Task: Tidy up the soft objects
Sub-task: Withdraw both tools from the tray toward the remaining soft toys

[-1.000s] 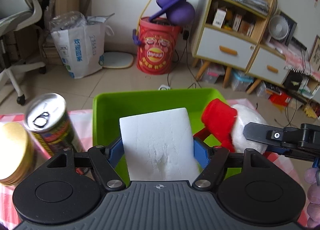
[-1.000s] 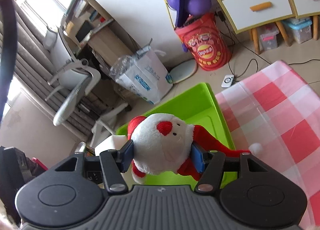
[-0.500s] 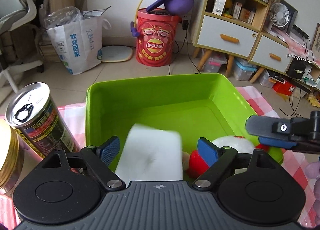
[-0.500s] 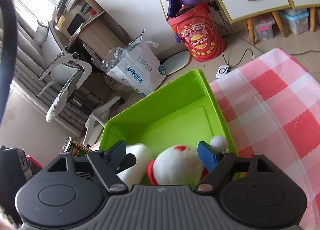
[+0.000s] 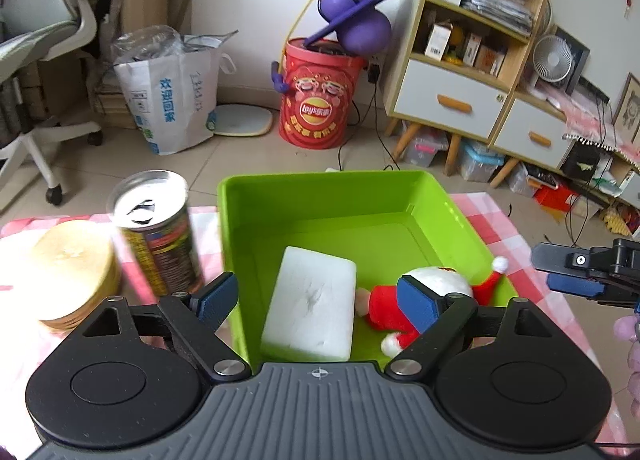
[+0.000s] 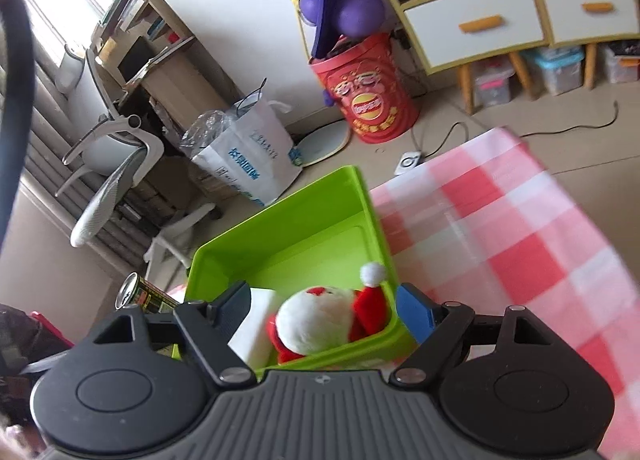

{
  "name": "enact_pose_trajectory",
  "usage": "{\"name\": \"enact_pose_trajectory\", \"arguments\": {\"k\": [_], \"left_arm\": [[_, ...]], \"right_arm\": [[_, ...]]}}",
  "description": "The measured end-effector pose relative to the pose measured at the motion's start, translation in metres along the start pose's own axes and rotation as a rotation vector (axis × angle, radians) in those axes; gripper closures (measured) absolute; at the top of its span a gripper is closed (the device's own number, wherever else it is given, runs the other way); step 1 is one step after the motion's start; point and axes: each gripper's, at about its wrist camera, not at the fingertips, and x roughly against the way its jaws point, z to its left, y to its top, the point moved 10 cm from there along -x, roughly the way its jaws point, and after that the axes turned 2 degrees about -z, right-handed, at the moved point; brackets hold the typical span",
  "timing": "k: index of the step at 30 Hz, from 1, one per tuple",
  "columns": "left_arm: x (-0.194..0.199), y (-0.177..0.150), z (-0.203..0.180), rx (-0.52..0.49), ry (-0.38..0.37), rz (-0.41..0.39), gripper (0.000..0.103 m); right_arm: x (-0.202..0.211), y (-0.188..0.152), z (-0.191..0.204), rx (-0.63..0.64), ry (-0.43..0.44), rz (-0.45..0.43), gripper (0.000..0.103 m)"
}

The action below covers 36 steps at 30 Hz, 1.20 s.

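2 soft things lie in the green bin (image 5: pixel 320 196): a white sponge (image 5: pixel 312 308) and a Santa doll (image 5: pixel 424 300) just beside it. The left gripper (image 5: pixel 316 296) hangs above them, jaws wide, holding nothing. The right gripper (image 6: pixel 328 304) likewise gapes empty over the doll.

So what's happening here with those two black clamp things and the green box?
A person is sorting soft things into a bright green plastic bin on a pink checked tablecloth. A white foam block and a red-and-white Santa plush toy lie inside it, side by side. Both hand-held tools, the left tool and the right tool, are open and hold nothing. A metal can stands outside the bin.
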Motion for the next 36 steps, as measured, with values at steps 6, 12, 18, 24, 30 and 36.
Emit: {"name": "enact_pose_trajectory", "arguments": {"k": [6,12,18,24,30,36], "left_arm": [[0.041,-0.006,0.014,0.038,-0.005,-0.032,0.012],[0.079,-0.027,0.025,0.049,-0.005,-0.037,0.009],[0.112,-0.052,0.033,0.062,-0.008,-0.037,0.006],[0.135,-0.081,0.034,0.059,-0.007,-0.038,0.005],[0.148,-0.118,0.029,0.047,-0.007,-0.019,0.005],[0.151,-0.148,0.020,-0.028,-0.015,-0.005,0.005]], "right_arm": [[0.043,-0.003,0.001,0.027,-0.033,-0.010,0.048],[0.078,-0.019,0.006,0.036,-0.043,-0.010,0.045],[0.099,-0.045,0.013,0.067,-0.043,0.010,0.044],[0.109,-0.080,0.024,0.104,-0.039,0.043,0.039],[0.107,-0.119,0.032,0.177,-0.067,0.082,0.033],[0.097,-0.150,0.035,0.209,-0.077,0.144,0.033]]}}
